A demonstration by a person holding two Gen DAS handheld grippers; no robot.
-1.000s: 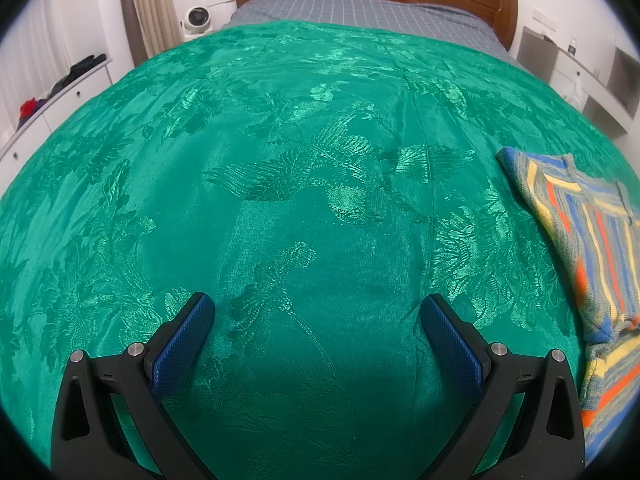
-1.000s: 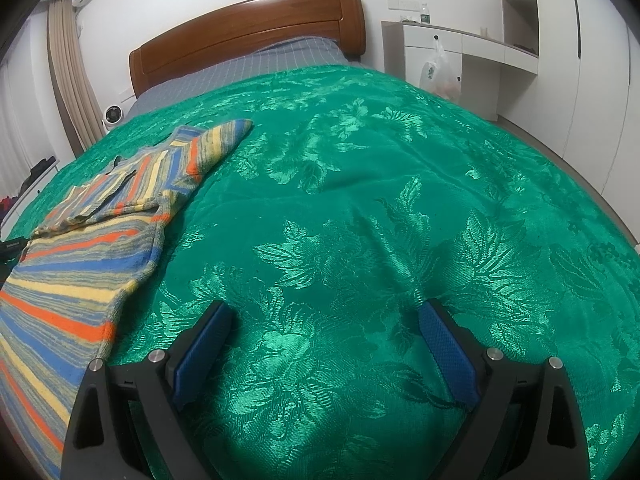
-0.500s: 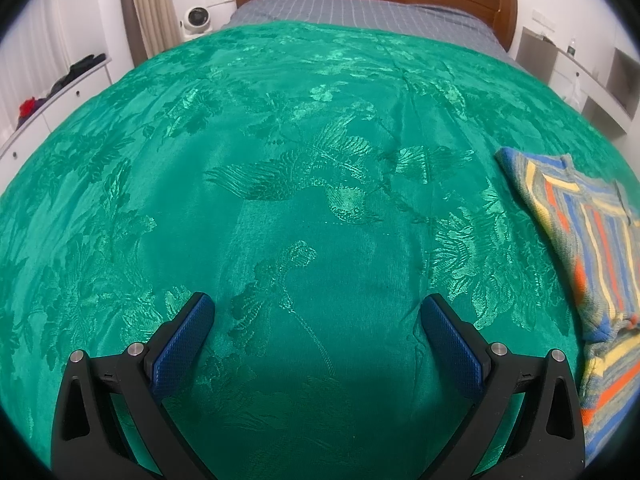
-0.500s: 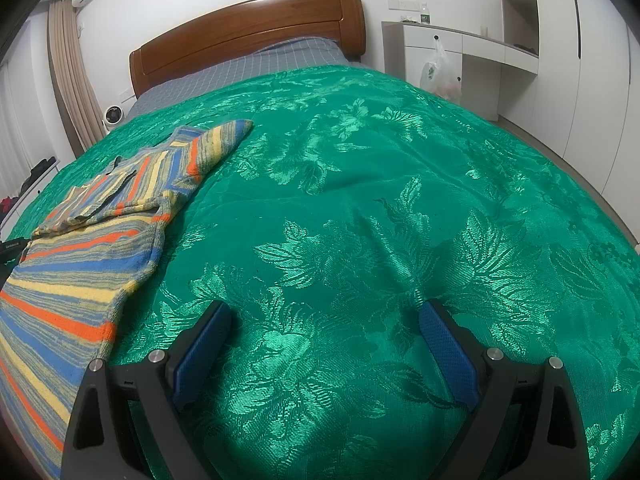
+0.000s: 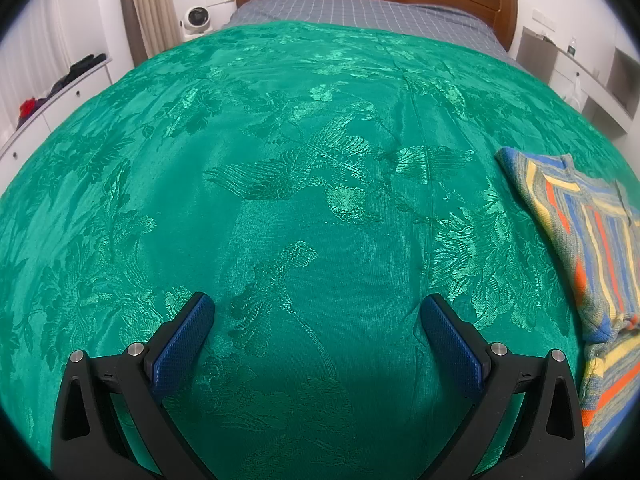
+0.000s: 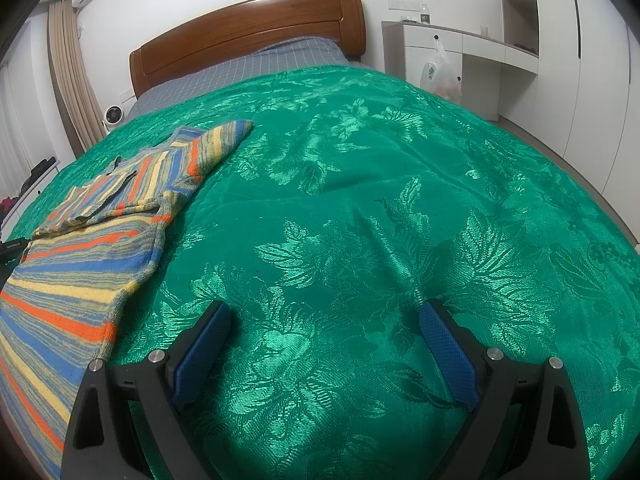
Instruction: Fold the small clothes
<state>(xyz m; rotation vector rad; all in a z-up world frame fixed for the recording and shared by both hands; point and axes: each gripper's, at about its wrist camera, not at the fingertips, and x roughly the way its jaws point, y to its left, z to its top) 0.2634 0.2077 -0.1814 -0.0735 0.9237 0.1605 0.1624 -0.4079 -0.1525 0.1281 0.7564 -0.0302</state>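
Note:
A small striped knit garment (image 6: 92, 240), in blue, orange, yellow and grey, lies flat on the green bedspread (image 6: 360, 208). It fills the left side of the right wrist view and shows at the right edge of the left wrist view (image 5: 592, 240). One sleeve points toward the headboard. My left gripper (image 5: 318, 312) is open and empty over bare bedspread (image 5: 280, 184), left of the garment. My right gripper (image 6: 324, 316) is open and empty over bare bedspread, right of the garment.
A wooden headboard (image 6: 248, 36) and grey checked sheet (image 6: 256, 64) lie at the far end. White cabinets with a hanging plastic bag (image 6: 438, 72) stand to the right. A low shelf with clothes (image 5: 60, 84) and a small fan (image 5: 196, 20) stand to the left.

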